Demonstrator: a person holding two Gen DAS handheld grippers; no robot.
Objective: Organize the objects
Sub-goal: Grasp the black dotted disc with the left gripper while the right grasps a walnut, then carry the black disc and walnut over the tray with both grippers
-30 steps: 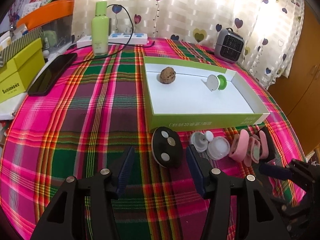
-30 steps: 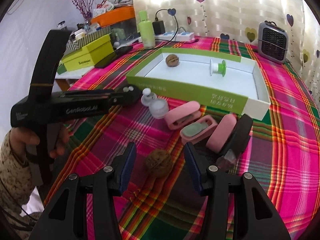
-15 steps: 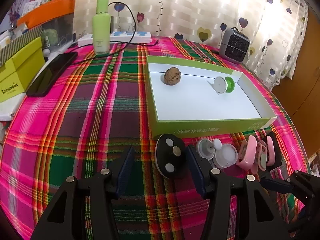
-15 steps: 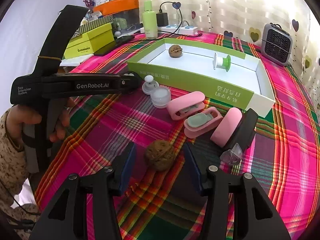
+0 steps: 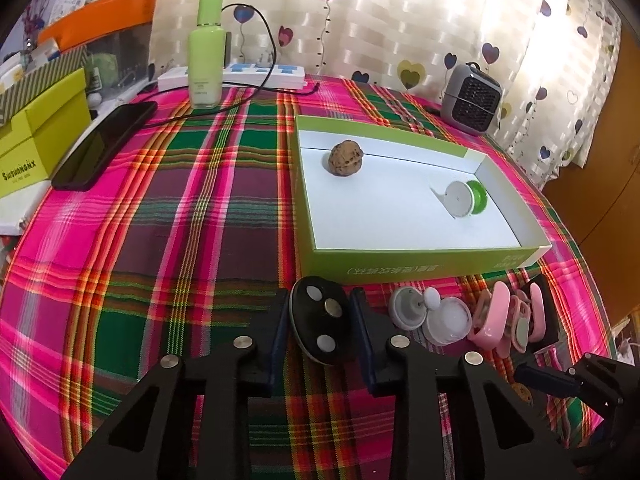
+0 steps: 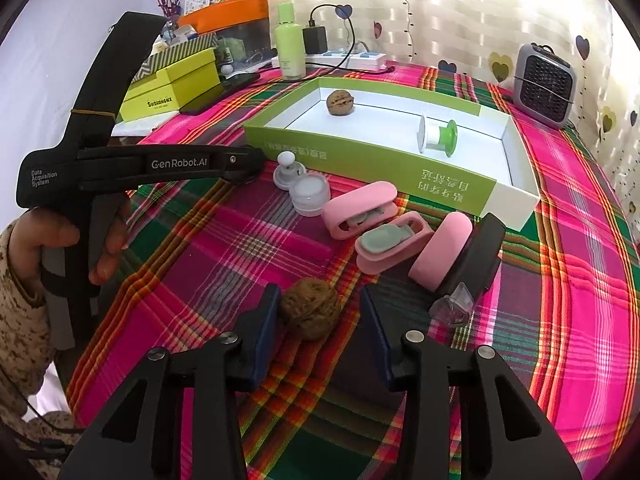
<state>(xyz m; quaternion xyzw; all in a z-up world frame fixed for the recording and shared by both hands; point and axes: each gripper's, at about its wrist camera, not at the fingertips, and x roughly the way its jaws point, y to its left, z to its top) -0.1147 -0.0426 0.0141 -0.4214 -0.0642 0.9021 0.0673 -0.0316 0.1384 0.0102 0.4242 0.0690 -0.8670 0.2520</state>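
Note:
A black oval disc (image 5: 320, 324) with three round studs lies on the plaid cloth in front of the green box (image 5: 420, 268). My left gripper (image 5: 319, 304) is closing, and both pads touch the disc's sides. A walnut (image 6: 310, 312) sits between the fingers of my right gripper (image 6: 319, 300). That gripper is also closing: its left pad meets the nut, and a gap shows on the right. Inside the box lie another walnut (image 5: 346, 158) and a green-and-white spool (image 5: 466, 198).
Beside the disc lie a white knob piece (image 5: 412, 312), a round white lid (image 5: 448, 320), pink cases (image 6: 360, 210), a black block (image 6: 480, 256) and a clear bit (image 6: 452, 306). Further back are a green bottle (image 5: 206, 52), power strip (image 5: 240, 74), phone (image 5: 104, 144), yellow-green box (image 5: 40, 140) and small heater (image 5: 472, 100).
Both pairs of jaws have narrowed. The left pads now touch the black disc. The right gripper's left pad has come against the walnut. Nothing has lifted.

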